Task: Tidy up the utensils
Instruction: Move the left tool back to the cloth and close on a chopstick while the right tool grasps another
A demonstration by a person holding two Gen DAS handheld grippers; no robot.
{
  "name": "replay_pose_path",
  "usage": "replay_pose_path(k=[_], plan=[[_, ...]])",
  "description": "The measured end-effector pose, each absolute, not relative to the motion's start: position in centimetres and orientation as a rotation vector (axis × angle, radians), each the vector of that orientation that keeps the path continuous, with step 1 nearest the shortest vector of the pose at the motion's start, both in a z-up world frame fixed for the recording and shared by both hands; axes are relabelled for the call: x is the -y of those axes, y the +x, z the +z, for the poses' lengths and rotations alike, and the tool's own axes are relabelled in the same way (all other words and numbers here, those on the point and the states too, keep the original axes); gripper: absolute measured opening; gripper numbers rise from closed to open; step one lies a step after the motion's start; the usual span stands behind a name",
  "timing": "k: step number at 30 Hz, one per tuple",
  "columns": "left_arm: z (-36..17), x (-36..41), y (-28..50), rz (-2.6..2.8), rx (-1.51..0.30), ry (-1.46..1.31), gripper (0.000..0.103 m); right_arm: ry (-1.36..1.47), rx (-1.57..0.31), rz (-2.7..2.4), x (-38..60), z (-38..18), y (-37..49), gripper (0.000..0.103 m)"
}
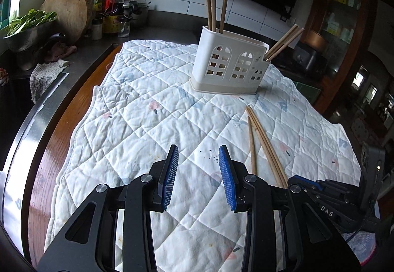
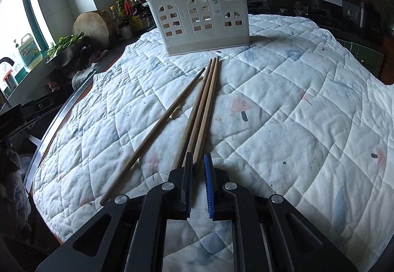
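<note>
A white utensil holder (image 1: 230, 64) with arched cut-outs stands on the quilted cloth (image 1: 147, 119); it also shows in the right wrist view (image 2: 199, 25). Several wooden chopsticks stand in it at both ends. Three loose chopsticks (image 2: 197, 112) lie on the cloth, also seen in the left wrist view (image 1: 263, 146). My right gripper (image 2: 198, 158) is nearly closed around the near end of one chopstick of the close pair; the jaws still stand slightly apart. My left gripper (image 1: 198, 151) is open and empty above the cloth, left of the loose chopsticks.
A round wooden chopping board (image 1: 66, 13), bottles (image 1: 110, 11) and a metal bowl of greens (image 1: 27, 28) stand on the counter at the far left. A rag (image 1: 43, 75) hangs at the sink edge. A cabinet (image 1: 339, 33) stands at the right.
</note>
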State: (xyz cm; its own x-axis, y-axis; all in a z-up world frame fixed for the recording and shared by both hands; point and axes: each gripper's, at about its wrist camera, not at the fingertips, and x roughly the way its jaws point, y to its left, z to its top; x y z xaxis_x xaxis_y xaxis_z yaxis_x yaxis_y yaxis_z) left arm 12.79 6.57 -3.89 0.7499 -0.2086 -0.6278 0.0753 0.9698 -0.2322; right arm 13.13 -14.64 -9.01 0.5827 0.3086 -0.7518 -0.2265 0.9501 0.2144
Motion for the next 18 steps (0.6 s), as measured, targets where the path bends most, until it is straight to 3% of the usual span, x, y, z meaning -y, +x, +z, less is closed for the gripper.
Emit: replay_pose_path(k=[18], plan=[[-6.5,-5.6,12.3,-0.216,-0.770,-0.212,0.035,-0.037,-0.885,0.232,13.1,-9.8,13.6,0.008]])
